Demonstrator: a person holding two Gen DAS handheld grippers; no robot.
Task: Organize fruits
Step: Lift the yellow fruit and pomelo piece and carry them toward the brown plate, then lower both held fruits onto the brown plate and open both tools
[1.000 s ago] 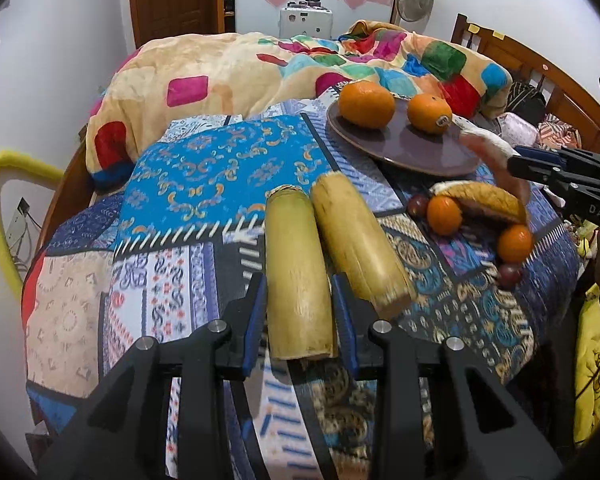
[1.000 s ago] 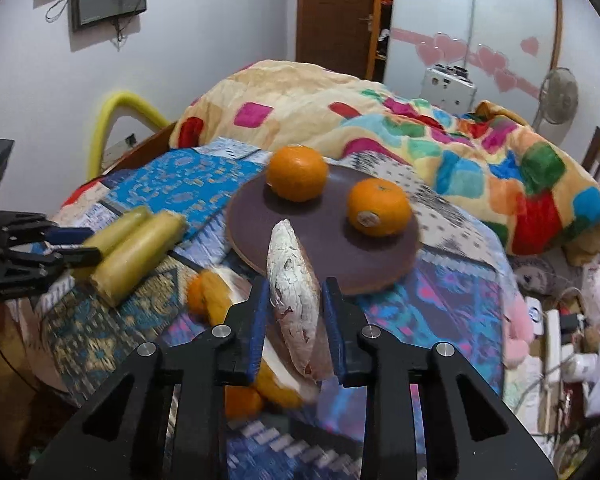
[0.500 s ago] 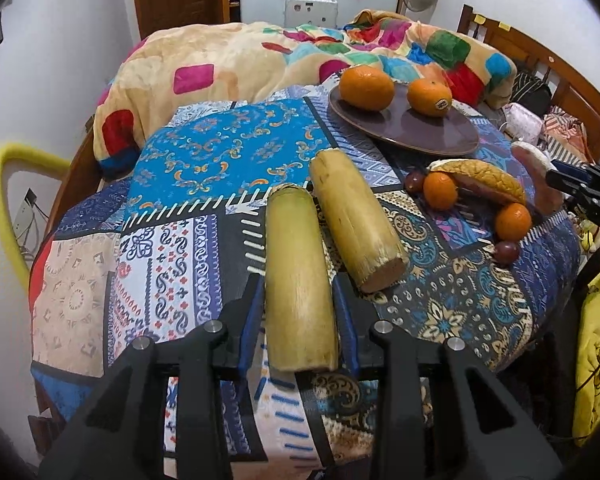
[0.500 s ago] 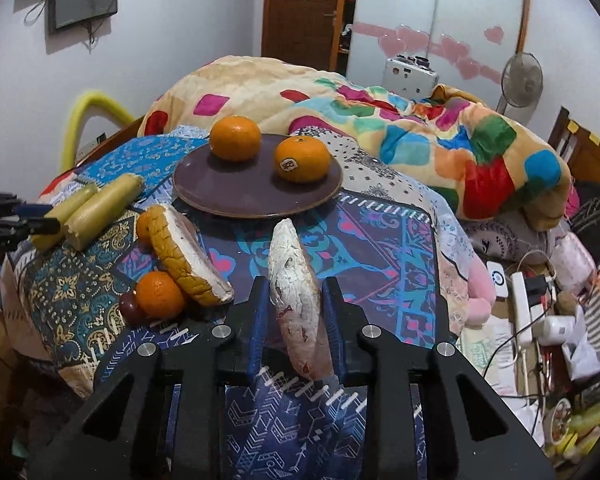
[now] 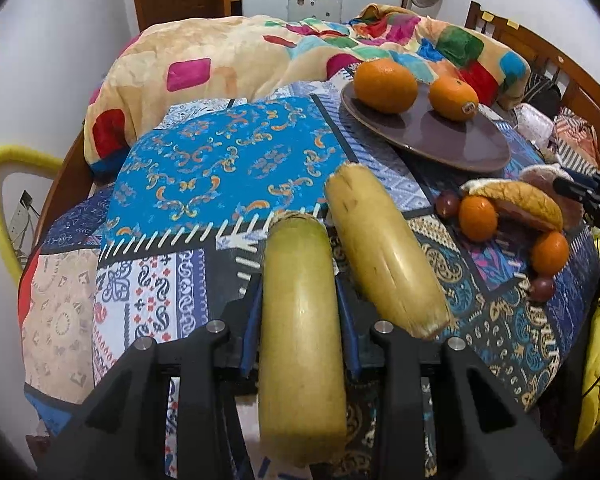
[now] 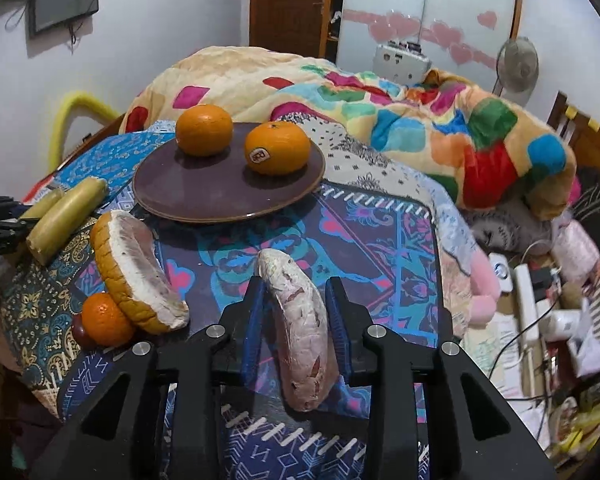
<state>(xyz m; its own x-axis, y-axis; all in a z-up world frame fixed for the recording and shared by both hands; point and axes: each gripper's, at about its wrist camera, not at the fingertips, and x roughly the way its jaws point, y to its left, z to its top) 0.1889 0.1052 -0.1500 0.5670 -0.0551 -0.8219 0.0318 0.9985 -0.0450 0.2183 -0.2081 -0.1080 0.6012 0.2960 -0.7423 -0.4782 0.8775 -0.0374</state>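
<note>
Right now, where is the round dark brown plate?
In the right wrist view, the round dark brown plate lies on the patterned bedspread at left of centre, carrying two oranges, just behind the cut pomelo wedge.

Both the left gripper (image 5: 300, 300) and right gripper (image 6: 296, 308) are black, with blue-lined jaws and silver screws.

Orange fruits (image 6: 204, 130) — brown plate (image 6: 220, 196).

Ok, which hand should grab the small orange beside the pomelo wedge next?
Right gripper: its jaws are opening around the peeled segment, small orange alongside; left gripper clamps a yellow stalk.
</note>
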